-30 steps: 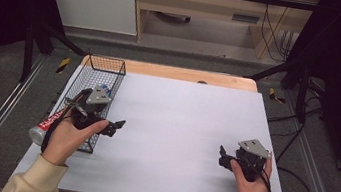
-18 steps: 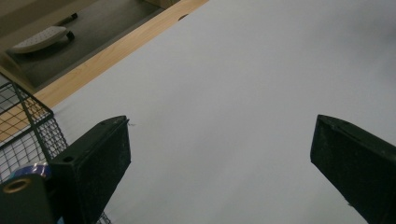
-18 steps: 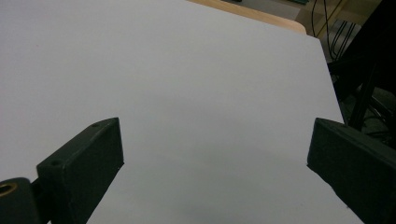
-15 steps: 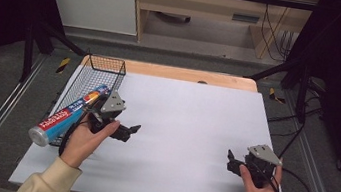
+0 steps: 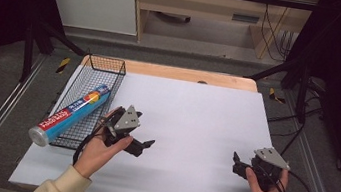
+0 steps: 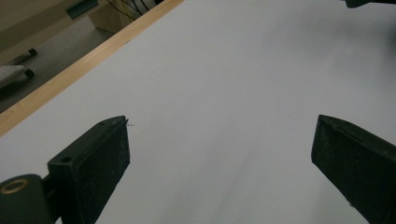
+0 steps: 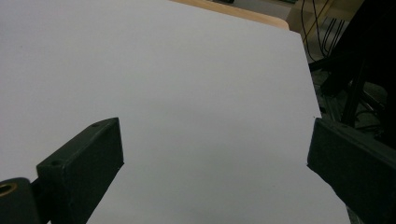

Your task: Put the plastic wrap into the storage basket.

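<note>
The main risk I see sits at the near left: the foil roll (image 5: 71, 112) lies slantwise in the wire basket (image 5: 112, 62), and its near, capped end sticks out over the basket's near rim, past the left edge of the table (image 5: 196, 115). A knock from the left hand or its trailing cable could, I judge, tip the roll out over that rim or drag the light basket sideways. Nearest the person, the right gripper (image 5: 239, 163) is held low over the near right part of the table, fingers (image 7: 81, 172) spread wide with nothing between them but bare white surface, touching nothing. A little farther in, the left gripper (image 5: 146, 144) hovers just right of the basket's near corner, pointing toward the middle of the table and away from the roll; its fingers (image 6: 93, 158) are likewise wide apart and empty. A second hazard: reaching back for the roll means turning this gripper round, and a finger could snag in the mesh
</note>
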